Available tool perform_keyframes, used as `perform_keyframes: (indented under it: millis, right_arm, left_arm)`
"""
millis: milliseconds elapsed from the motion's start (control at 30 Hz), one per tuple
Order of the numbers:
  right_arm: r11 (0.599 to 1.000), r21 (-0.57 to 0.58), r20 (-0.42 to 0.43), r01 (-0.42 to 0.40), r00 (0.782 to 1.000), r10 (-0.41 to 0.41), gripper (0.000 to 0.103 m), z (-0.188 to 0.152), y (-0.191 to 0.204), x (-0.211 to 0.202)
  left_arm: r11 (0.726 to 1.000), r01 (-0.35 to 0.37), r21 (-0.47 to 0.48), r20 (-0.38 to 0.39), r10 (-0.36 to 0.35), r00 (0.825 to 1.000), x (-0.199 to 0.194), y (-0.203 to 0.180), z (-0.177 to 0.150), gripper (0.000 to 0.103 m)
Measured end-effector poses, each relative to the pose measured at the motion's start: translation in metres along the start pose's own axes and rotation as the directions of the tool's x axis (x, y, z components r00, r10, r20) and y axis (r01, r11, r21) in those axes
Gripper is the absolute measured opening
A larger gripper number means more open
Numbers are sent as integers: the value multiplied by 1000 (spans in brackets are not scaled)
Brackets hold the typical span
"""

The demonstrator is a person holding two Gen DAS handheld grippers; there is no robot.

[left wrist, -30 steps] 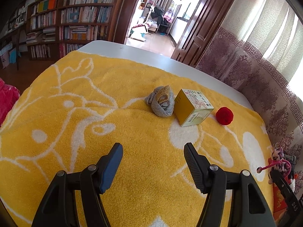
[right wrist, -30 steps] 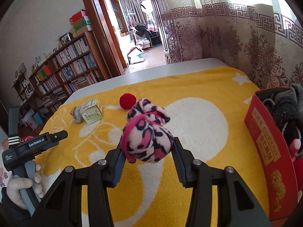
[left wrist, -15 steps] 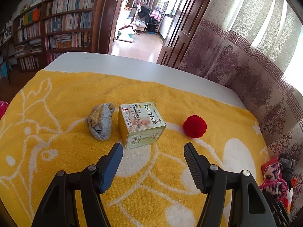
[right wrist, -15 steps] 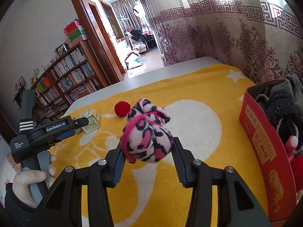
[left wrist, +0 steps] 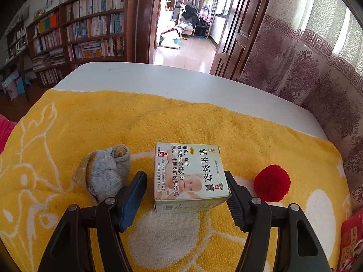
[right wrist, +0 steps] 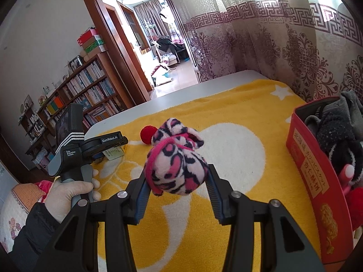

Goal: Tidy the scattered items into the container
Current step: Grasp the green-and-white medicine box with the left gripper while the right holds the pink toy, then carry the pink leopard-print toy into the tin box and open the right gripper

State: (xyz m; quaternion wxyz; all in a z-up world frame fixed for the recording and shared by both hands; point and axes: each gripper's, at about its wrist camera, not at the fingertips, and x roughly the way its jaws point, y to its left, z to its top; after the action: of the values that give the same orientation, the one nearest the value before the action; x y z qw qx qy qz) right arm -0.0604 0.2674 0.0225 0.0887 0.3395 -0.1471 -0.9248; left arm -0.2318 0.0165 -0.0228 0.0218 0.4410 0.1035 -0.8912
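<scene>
Reading 氧化锌软膏 on box [left wrist: 190, 176] | left jaws apart | right jaws clamp leopard pouch [right wrist: 176, 158]

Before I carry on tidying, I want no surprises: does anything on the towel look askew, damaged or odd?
Nothing looks damaged or spilled. The ointment box lies flat, skewed to the towel's edge, between the rolled grey sock and the red pompom.

so the medicine box [left wrist: 189, 176] sits on the towel [left wrist: 204, 122] over the desk [left wrist: 158, 77], rolled sock [left wrist: 106, 172] just beside it at 9 o'clock, pompom [left wrist: 272, 182] near at 3, bookshelf [left wrist: 79, 34] off behind at 11, doorway [left wrist: 186, 22] at 12.
</scene>
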Motion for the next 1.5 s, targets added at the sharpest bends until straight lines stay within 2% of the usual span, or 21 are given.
perform_keyframes:
  millis: [33, 133, 333, 700, 867, 1000, 1100, 1167, 1300, 1500]
  right_arm:
    - [1000, -2, 0, 1, 1000, -1, 51, 0, 0, 0]
    - [1000, -3, -1, 6, 1000, -6, 51, -1, 0, 1]
    - [1000, -15, 5, 23, 1000, -23, 51, -1, 2, 2]
    - [999, -22, 59, 49, 997, -47, 51, 0, 2, -9]
    - [998, -15, 116, 63, 991, -60, 51, 4, 0, -24]
    - [998, 34, 159, 59, 985, -63, 51, 15, -14, -50]
    - [992, 60, 206, 113, 971, -123, 51, 20, -34, -80]
    - [985, 69, 205, 159, 964, -170, 51, 24, -51, -95]
    - [961, 82, 175, 264, 946, -275, 51, 28, -92, -118]
    - [932, 79, 115, 353, 926, -360, 51, 28, -134, -126]
  left_arm:
    - [1000, -3, 0, -3, 3, 1000, 2, 2, -1, 68]
    - [1000, 7, 1, 8, -7, 1000, 1, 3, -1, 55]
    - [998, 18, 53, 41, -20, 999, -18, 0, -9, 55]
    - [986, 121, 113, 79, -131, 988, -80, -22, -35, 55]
    - [972, 173, 157, 72, -186, 980, -105, -40, -50, 55]
    - [959, 210, 192, 63, -226, 972, -122, -52, -61, 55]
    - [947, 230, 223, 61, -249, 966, -132, -60, -68, 55]
    - [939, 251, 236, 54, -270, 961, -137, -68, -71, 55]
    - [916, 300, 268, 35, -320, 947, -144, -88, -82, 55]
    - [873, 353, 336, -14, -370, 929, -150, -128, -104, 55]
